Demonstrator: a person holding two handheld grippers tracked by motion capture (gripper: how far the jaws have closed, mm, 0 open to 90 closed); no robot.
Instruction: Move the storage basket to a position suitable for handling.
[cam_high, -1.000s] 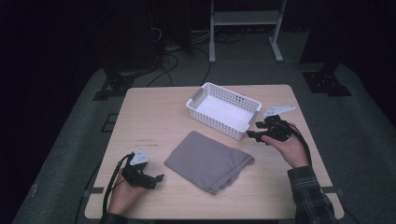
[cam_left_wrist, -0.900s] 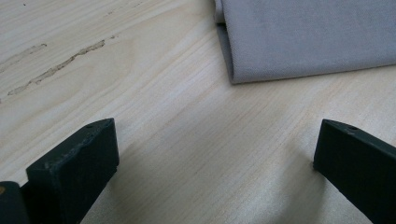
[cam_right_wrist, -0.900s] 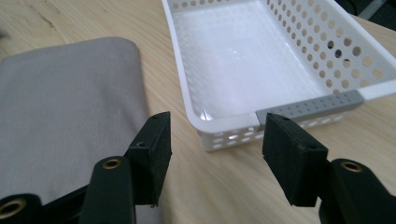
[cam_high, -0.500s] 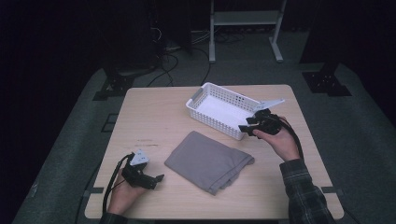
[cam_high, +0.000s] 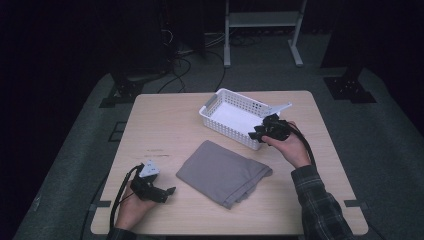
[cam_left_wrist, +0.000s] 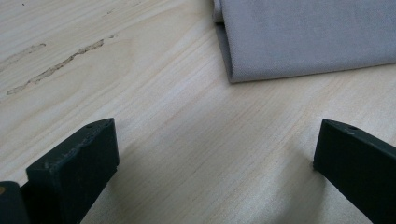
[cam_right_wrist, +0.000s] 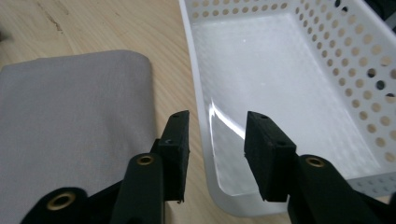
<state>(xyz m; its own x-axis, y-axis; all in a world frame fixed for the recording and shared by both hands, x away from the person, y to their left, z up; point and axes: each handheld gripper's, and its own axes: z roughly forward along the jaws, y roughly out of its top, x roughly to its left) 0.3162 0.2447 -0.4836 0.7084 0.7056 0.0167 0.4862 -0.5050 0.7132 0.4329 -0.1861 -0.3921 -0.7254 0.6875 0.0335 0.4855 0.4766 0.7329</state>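
Observation:
A grey folded cloth (cam_high: 222, 172) lies on the wooden table (cam_high: 165, 125), just in front of a white perforated basket (cam_high: 226, 128). My right gripper (cam_high: 257, 133) hovers at the basket's near right corner. In the right gripper view it (cam_right_wrist: 217, 135) is open, its jaws straddling the basket's (cam_right_wrist: 198, 79) long wall, one outside by the cloth (cam_right_wrist: 74, 121) and one inside. The basket holds nothing. My left gripper (cam_high: 167, 193) rests low near the table's front left. Its jaws (cam_left_wrist: 217, 140) stand wide open over bare wood, with the cloth's folded edge (cam_left_wrist: 303, 37) ahead.
A scuff mark (cam_left_wrist: 60, 65) streaks the wood left of the cloth. Behind the table stand a white metal frame (cam_high: 260, 30) and cables (cam_high: 190, 62) on the dark floor. The table's front edge runs just below my left hand.
My right gripper has moved left and towards the person, from beside the basket's right end to over its near wall. The left gripper and the cloth have stayed put.

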